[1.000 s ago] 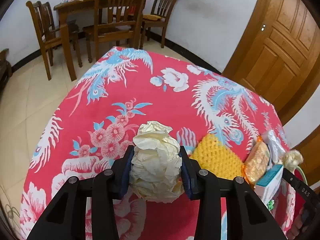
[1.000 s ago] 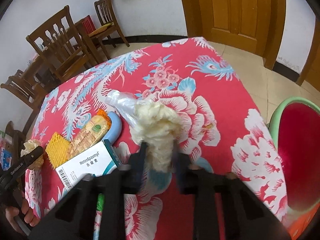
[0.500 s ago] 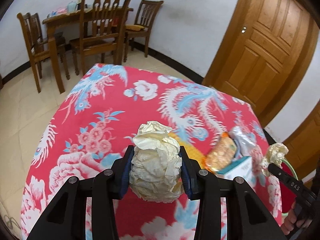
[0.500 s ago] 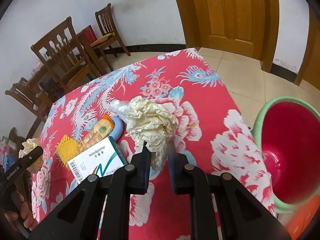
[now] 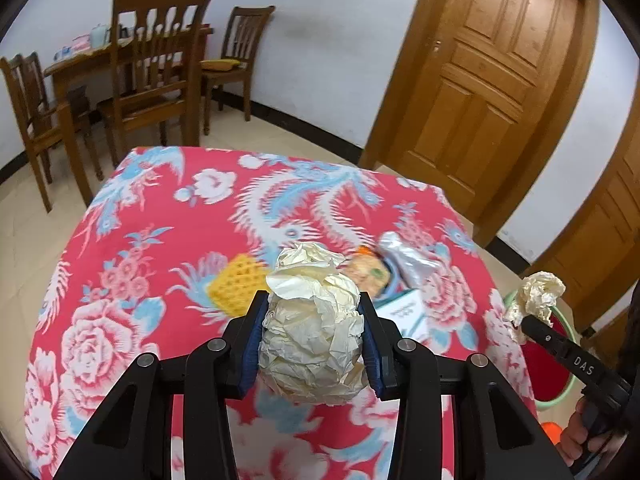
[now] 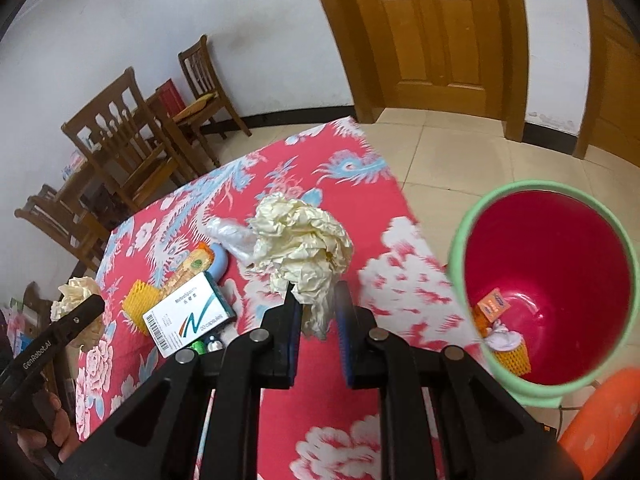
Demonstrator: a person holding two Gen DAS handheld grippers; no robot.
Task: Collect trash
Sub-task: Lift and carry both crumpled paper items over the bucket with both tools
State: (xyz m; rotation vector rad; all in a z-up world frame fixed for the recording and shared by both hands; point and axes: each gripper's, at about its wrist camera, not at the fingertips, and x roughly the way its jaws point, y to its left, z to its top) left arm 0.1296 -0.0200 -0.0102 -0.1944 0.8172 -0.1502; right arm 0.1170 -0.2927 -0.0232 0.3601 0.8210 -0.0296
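Both my jaws have lifted clear of the counter point(image 5: 132, 240), each clamping a crumpled cream paper ball (left point(image 5: 314, 324), right point(image 6: 300, 248)); green-rimmed red bin point(image 6: 456, 240) nears.

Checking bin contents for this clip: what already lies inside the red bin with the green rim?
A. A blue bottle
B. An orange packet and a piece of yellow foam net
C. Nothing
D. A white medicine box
B: the right wrist view shows an orange packet and yellow foam net at the bottom of the red bin.
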